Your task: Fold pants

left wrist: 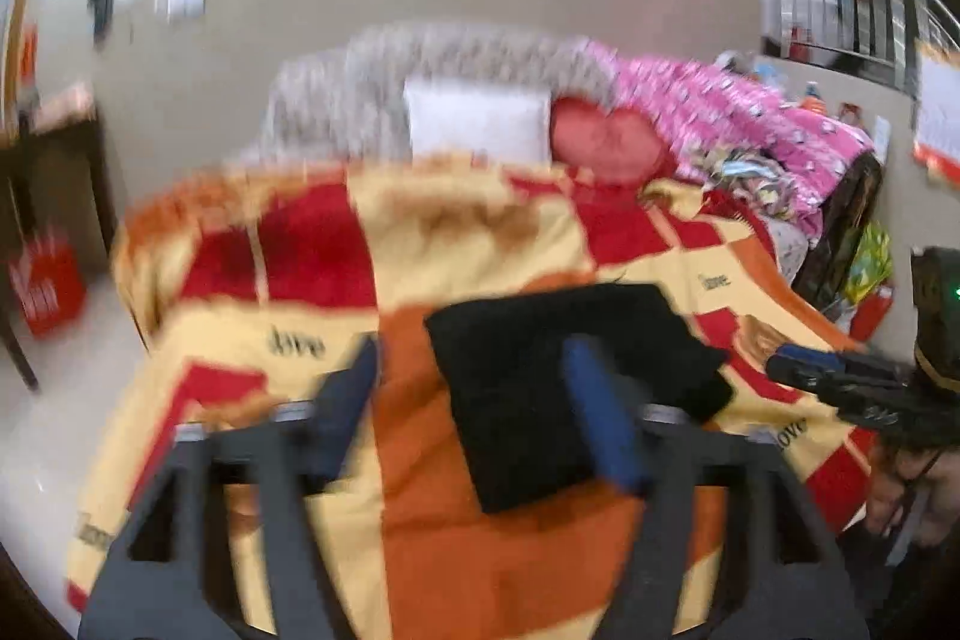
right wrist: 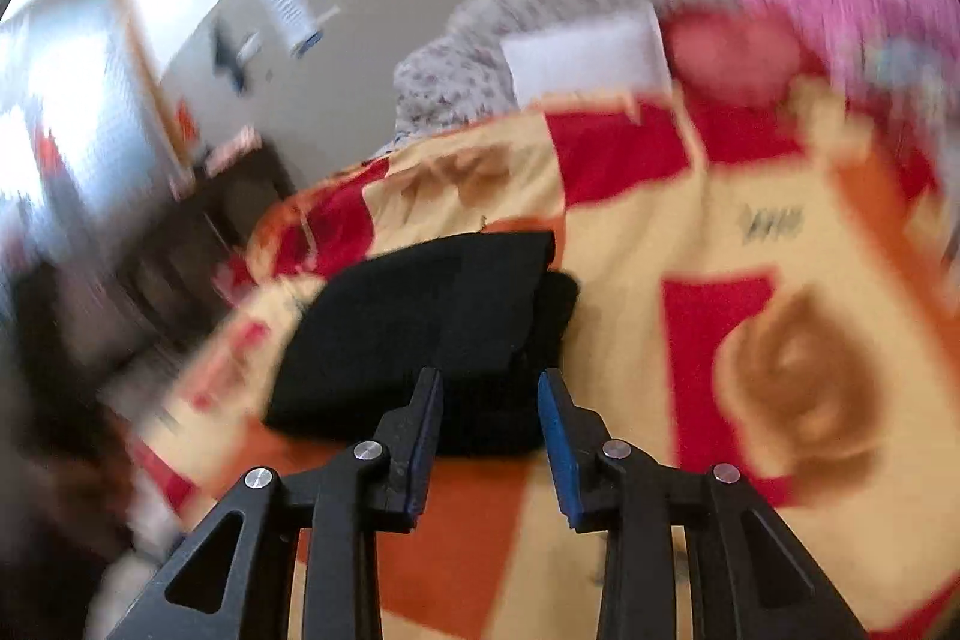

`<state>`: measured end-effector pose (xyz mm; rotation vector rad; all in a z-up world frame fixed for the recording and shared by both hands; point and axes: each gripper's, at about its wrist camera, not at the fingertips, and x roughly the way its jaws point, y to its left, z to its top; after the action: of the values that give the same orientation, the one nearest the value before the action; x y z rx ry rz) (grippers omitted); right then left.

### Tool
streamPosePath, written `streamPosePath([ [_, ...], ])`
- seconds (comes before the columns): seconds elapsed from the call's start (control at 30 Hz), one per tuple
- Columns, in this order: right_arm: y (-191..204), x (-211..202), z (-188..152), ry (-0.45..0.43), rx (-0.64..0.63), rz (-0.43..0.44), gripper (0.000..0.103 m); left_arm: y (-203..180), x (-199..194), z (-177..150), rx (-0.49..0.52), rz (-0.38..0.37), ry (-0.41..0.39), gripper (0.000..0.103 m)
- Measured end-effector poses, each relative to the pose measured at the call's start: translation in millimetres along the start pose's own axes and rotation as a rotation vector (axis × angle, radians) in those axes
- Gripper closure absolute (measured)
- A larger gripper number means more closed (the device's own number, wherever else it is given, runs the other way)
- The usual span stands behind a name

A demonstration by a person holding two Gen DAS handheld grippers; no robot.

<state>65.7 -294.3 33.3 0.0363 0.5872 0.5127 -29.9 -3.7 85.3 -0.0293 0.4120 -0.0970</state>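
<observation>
The black pants (left wrist: 570,382) lie folded into a compact rectangle on a red, yellow and orange blanket (left wrist: 420,490). My left gripper (left wrist: 474,346) hangs above them, jaws wide open, nothing between its blue pads. In the right wrist view the same folded pants (right wrist: 432,328) sit just ahead of my right gripper (right wrist: 489,379). Its jaws stand partly apart and hold nothing; the pants lie below and beyond the tips. The right gripper (left wrist: 780,361) also shows at the right edge of the left wrist view, beside the pants.
A white pillow (left wrist: 480,118), a red heart cushion (left wrist: 606,142) and a pink quilt (left wrist: 750,124) lie at the bed's head. A red basket (left wrist: 45,289) stands on the floor at left, by dark furniture (right wrist: 198,220). Both views are motion-blurred.
</observation>
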Motion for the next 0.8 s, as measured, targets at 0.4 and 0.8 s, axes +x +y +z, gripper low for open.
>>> streamPosePath([
  [0.4,25.6,-5.0,-56.9,-0.063,-0.236,-0.154,0.071,-44.5,6.4,-30.4,-0.083,0.099,0.194,0.008],
  [0.8,24.7,5.5,-60.2,-0.024,-0.2,-0.161,0.071,-50.9,33.1,-56.6,-0.094,0.085,0.342,0.001],
])
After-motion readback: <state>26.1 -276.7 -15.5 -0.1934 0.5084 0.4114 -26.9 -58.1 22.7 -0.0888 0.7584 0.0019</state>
